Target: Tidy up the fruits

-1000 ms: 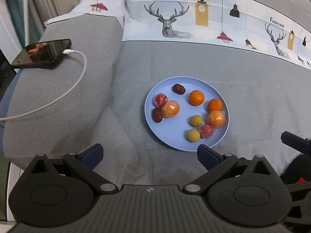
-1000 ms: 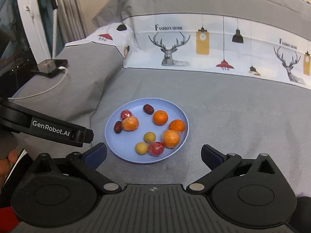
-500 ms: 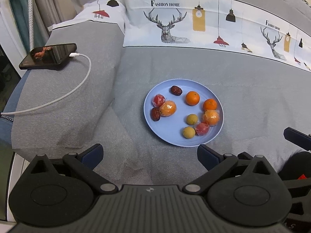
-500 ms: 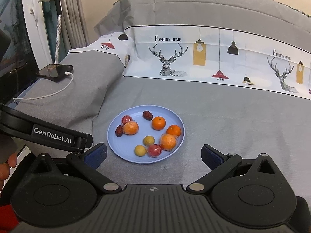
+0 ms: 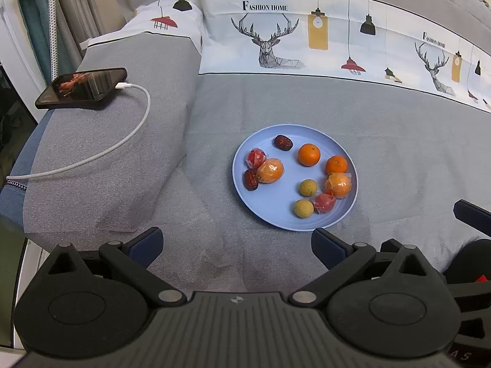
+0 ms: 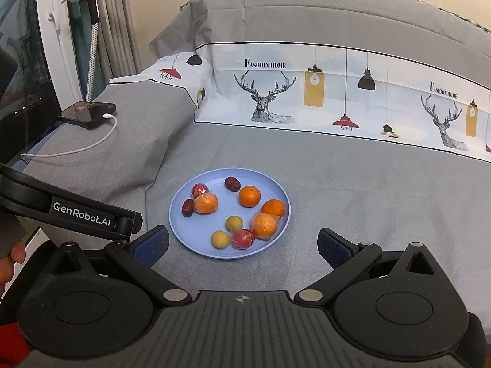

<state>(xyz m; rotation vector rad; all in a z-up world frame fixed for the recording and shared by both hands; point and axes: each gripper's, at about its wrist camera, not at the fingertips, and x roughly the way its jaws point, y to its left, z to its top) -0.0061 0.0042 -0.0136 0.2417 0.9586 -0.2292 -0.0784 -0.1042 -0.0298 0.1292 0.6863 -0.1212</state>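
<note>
Right wrist view: the plate (image 6: 196, 245) of fruits is centred just ahead of the right gripper (image 6: 242, 242); both grippers' fingers are spread, empty.

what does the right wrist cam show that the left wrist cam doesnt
Only the right wrist view shows the left gripper's branded side, a fingertip at the left edge, the white rack and the wall behind the bed.

Only the left wrist view shows a tip of the right gripper.

Both show the blue plate of fruit, the charging phone and the deer-print bedding.
</note>
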